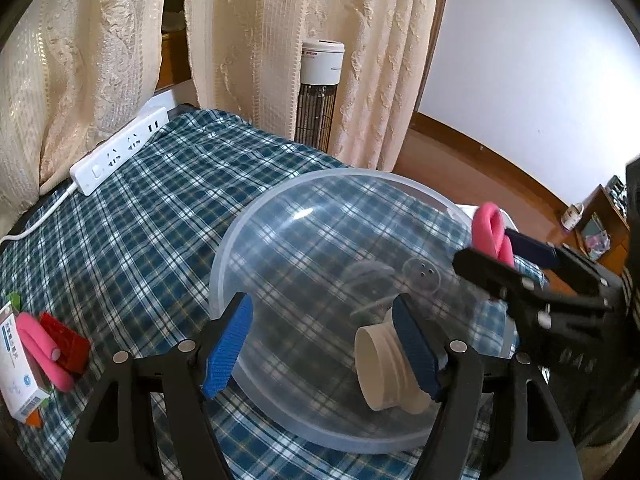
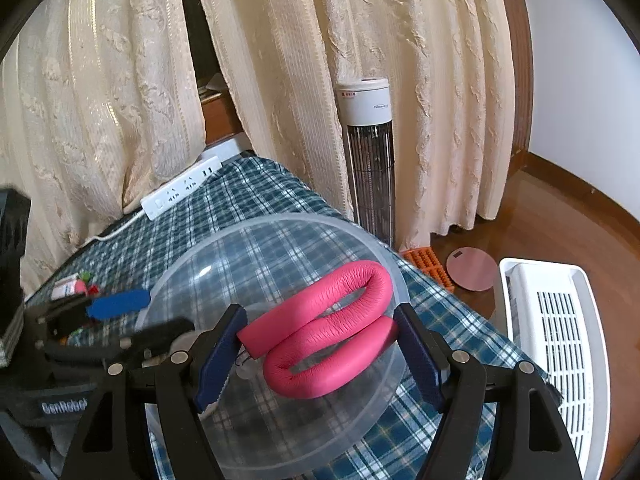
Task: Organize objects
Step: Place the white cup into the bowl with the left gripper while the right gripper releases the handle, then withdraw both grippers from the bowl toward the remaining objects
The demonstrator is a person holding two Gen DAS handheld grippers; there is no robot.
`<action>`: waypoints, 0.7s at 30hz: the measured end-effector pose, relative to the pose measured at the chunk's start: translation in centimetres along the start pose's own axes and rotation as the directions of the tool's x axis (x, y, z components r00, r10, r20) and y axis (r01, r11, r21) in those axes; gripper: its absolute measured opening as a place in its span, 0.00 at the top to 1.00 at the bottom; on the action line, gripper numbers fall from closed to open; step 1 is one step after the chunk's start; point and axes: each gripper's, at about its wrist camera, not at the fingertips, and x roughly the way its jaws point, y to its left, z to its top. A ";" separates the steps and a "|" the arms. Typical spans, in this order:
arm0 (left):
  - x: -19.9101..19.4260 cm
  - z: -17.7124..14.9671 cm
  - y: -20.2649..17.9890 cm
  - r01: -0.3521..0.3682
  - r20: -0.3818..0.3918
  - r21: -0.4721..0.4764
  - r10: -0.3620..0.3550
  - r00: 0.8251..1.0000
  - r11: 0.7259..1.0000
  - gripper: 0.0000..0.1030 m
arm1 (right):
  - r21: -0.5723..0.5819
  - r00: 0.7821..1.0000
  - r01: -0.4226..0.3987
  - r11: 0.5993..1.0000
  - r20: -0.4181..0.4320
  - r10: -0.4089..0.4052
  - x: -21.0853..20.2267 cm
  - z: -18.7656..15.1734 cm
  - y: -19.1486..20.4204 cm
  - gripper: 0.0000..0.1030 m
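Observation:
A clear plastic bowl (image 1: 256,236) sits on the plaid cloth. My left gripper (image 1: 322,304) reaches into it with its jaws wide apart. A short cream cylinder (image 1: 384,368) lies on its side in the bowl against the right pad, and the left pad stands well clear of it. My right gripper (image 2: 320,312) hangs over the same bowl (image 2: 224,256), shut on a bent pink foam roller (image 2: 340,320) that spans the gap from pad to pad. In the left wrist view that roller (image 1: 490,232) shows at the bowl's far right rim. The left gripper (image 2: 140,318) shows at the left of the right wrist view.
On the cloth's left stand a white carton (image 1: 16,364), a second pink roller (image 1: 40,348) and a red block (image 1: 66,340). A white power strip (image 1: 120,150) lies by the curtains. Beyond the table edge are a tower heater (image 2: 368,152) and a white appliance (image 2: 556,344) on the floor.

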 end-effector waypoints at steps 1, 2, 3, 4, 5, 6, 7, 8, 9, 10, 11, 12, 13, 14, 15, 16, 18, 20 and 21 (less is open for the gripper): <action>-0.1 -0.1 -0.1 0.002 0.001 0.001 -0.002 1.000 1.000 0.27 | 0.002 1.000 -0.011 1.000 0.000 0.011 0.0 0.2 0.0 0.23; -0.1 -0.2 -0.1 0.002 0.001 0.001 -0.002 1.000 1.000 0.26 | 0.004 1.000 -0.026 1.000 -0.002 0.026 0.1 0.4 0.0 0.23; -0.2 -0.3 -0.1 0.000 0.002 -0.001 0.000 1.000 1.000 0.26 | 0.007 0.999 -0.046 0.999 -0.004 0.046 0.1 0.6 0.0 0.23; -0.3 -0.3 0.0 -0.004 0.001 -0.006 0.004 1.000 1.000 0.26 | 0.012 0.998 -0.056 0.998 -0.004 0.056 0.1 0.7 0.0 0.23; -0.3 -0.3 0.1 -0.007 0.000 -0.011 0.007 1.000 1.000 0.26 | 0.021 0.998 -0.067 0.998 -0.002 0.067 0.1 0.8 0.0 0.22; -0.3 -0.3 0.2 -0.011 -0.001 -0.016 0.011 1.000 1.000 0.26 | 0.028 0.997 -0.075 0.997 0.000 0.075 0.1 0.8 -0.1 0.18; -0.3 -0.3 0.5 -0.022 -0.003 -0.026 0.022 1.000 0.999 0.26 | 0.040 0.996 -0.085 0.996 0.002 0.085 0.0 0.8 -0.2 0.16; -0.3 -0.3 0.8 -0.033 -0.004 -0.037 0.032 0.999 0.999 0.26 | 0.052 0.995 -0.095 0.994 0.005 0.095 -0.1 0.8 -0.3 0.16; -0.3 -0.2 1.0 -0.039 -0.005 -0.049 0.039 0.999 0.998 0.26 | 0.057 0.995 -0.100 0.993 0.006 0.100 -0.1 0.8 -0.4 0.16; -0.3 -0.2 1.5 -0.050 -0.005 -0.069 0.050 0.999 0.996 0.26 | 0.063 0.995 -0.104 0.993 0.006 0.103 -0.2 0.8 -0.5 0.16; -0.3 -0.1 1.9 -0.062 -0.003 -0.077 0.062 0.998 0.995 0.26 | 0.066 0.995 -0.102 0.993 0.007 0.102 -0.3 0.7 -0.5 0.16; -0.3 -0.1 2.1 -0.076 0.001 -0.080 0.076 0.997 0.994 0.26 | 0.066 0.995 -0.096 0.993 0.008 0.096 -0.4 0.6 -0.5 0.16; -0.4 -0.2 2.3 -0.095 0.008 -0.079 0.096 0.995 0.992 0.26 | 0.065 0.996 -0.093 0.994 0.007 0.093 -0.5 0.5 -0.5 0.16; -0.6 -0.2 2.5 -0.105 0.013 -0.081 0.106 0.994 0.991 0.26 | 0.063 0.996 -0.090 0.994 0.007 0.090 -0.6 0.4 -0.5 0.16; -0.7 -0.2 2.6 -0.105 0.015 -0.084 0.106 0.994 0.991 0.26 | 0.054 0.996 -0.085 0.995 0.008 0.085 -0.7 0.3 -0.4 0.16; -0.9 -0.2 2.8 -0.102 0.019 -0.091 0.104 0.994 0.991 0.26 | 0.046 0.997 -0.080 0.996 0.008 0.079 -0.8 0.2 -0.2 0.16; -1.2 -0.4 3.1 -0.105 0.026 -0.096 0.108 0.994 0.990 0.26 | 0.010 0.998 -0.062 0.998 0.014 0.062 -1.2 -0.3 0.5 0.16; -1.6 -0.4 3.4 -0.107 0.032 -0.102 0.111 0.993 0.989 0.26 | -0.043 0.998 -0.058 0.997 0.015 0.059 -1.5 -0.9 1.6 0.16; -1.8 -0.5 3.5 -0.109 0.034 -0.105 0.113 0.993 0.988 0.26 | -0.066 0.998 -0.058 0.996 0.014 0.059 -1.6 -1.1 2.1 0.16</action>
